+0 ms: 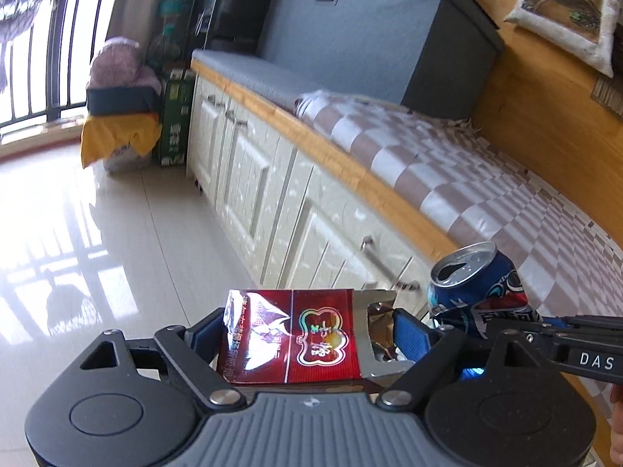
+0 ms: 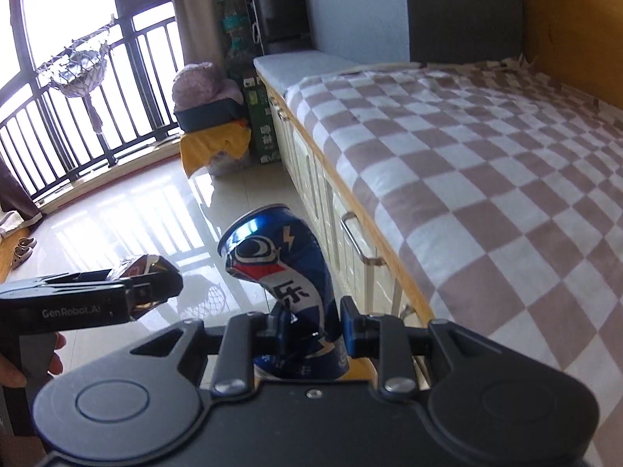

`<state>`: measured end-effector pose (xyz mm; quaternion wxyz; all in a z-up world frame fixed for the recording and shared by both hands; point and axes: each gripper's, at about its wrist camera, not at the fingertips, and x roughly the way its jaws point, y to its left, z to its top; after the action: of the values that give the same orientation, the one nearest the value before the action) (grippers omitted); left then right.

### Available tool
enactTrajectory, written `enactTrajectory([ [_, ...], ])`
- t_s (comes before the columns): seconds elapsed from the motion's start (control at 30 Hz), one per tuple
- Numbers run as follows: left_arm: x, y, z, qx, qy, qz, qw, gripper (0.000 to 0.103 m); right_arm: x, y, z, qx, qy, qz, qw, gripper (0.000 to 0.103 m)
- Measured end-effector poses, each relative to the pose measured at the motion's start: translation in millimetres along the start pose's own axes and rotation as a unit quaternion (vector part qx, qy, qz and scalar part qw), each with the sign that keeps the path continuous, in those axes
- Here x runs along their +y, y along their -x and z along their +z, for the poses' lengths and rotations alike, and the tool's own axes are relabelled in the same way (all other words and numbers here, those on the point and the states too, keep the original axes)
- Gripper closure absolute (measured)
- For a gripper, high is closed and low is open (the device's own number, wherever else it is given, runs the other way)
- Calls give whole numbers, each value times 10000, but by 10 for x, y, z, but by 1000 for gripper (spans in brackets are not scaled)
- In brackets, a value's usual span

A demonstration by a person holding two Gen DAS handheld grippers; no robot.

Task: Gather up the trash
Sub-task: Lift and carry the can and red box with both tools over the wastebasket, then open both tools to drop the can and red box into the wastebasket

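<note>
My left gripper (image 1: 307,334) is shut on a red cigarette pack (image 1: 296,338) with torn foil at its open top, held above the floor. My right gripper (image 2: 311,325) is shut on a dented blue Pepsi can (image 2: 288,276), opened top pointing away. In the left wrist view the can (image 1: 479,288) and the right gripper (image 1: 545,334) sit just right of the pack. In the right wrist view the left gripper (image 2: 155,288) with the pack (image 2: 136,266) is at the left, level with the can.
A bench with white cabinet drawers (image 1: 272,179) and a checkered blanket (image 2: 486,179) runs along the right. A grey storage box (image 1: 370,27) stands at its far end. Glossy tiled floor (image 1: 97,233) lies to the left. Bags and a green carton (image 1: 177,116) stand by the balcony railing (image 2: 78,116).
</note>
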<state>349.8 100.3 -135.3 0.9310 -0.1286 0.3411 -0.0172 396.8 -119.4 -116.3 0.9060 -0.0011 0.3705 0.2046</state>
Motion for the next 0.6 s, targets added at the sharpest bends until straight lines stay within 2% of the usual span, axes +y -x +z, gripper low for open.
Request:
enactTrajectory([
  [0.27, 193, -363, -128, 504, 211, 62, 9985, 15, -7, -492, -184, 650, 32, -71, 9979, 75],
  [0.6, 474, -704, -226, 1226, 395, 54, 9917, 15, 272, -1308, -390, 1633, 409, -263, 9854, 75],
])
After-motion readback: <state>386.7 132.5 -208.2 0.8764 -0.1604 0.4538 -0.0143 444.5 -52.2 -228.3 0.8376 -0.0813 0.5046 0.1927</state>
